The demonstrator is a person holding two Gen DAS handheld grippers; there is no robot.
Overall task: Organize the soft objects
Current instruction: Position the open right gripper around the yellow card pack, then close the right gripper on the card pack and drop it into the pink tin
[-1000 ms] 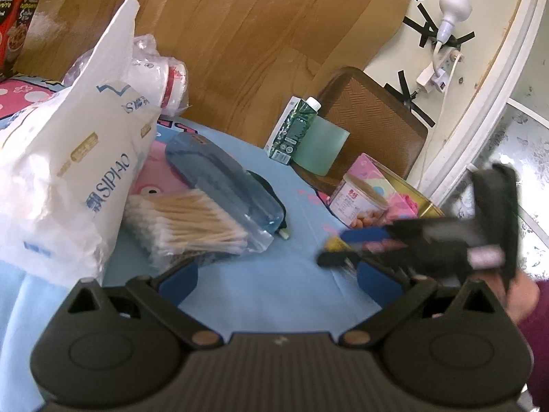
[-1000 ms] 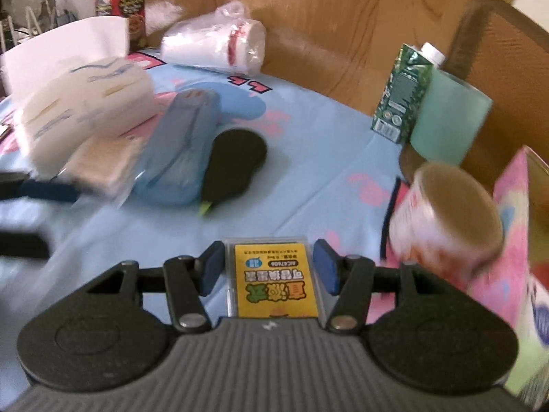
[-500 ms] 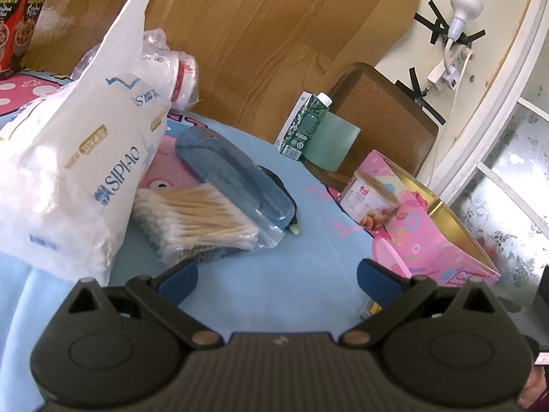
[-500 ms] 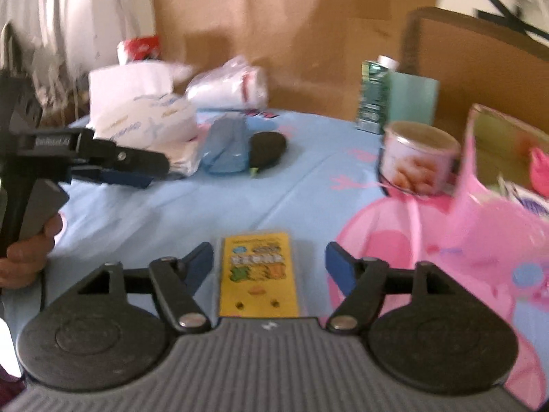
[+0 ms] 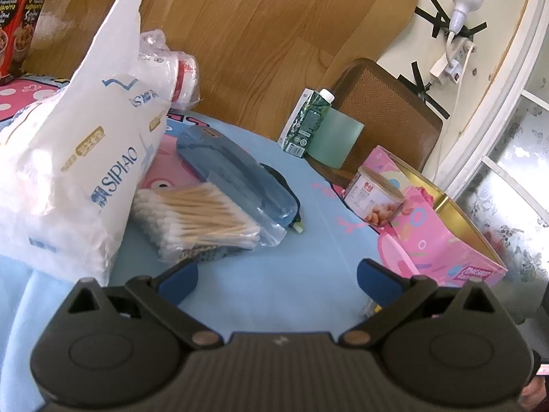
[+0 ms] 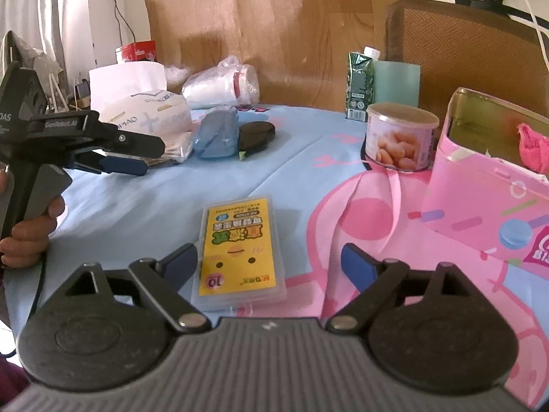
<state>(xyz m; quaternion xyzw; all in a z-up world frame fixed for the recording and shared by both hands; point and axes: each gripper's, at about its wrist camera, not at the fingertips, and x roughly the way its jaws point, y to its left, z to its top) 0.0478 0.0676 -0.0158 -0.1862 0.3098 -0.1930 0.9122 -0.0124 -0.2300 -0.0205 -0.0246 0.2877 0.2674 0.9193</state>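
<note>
The left gripper [image 5: 277, 276] is held spread before the cotton swabs [image 5: 202, 218] at centre-left; the right gripper [image 6: 270, 262] is spread over the yellow card case [image 6: 239, 250] at lower centre.

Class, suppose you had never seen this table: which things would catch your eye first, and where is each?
The yellow card case lies flat on the blue cloth between the open right gripper fingers. To the right stands the pink tin box, open, with something pink inside. At far left the big white SIPIAO bag leans over a pack of cotton swabs.
</note>
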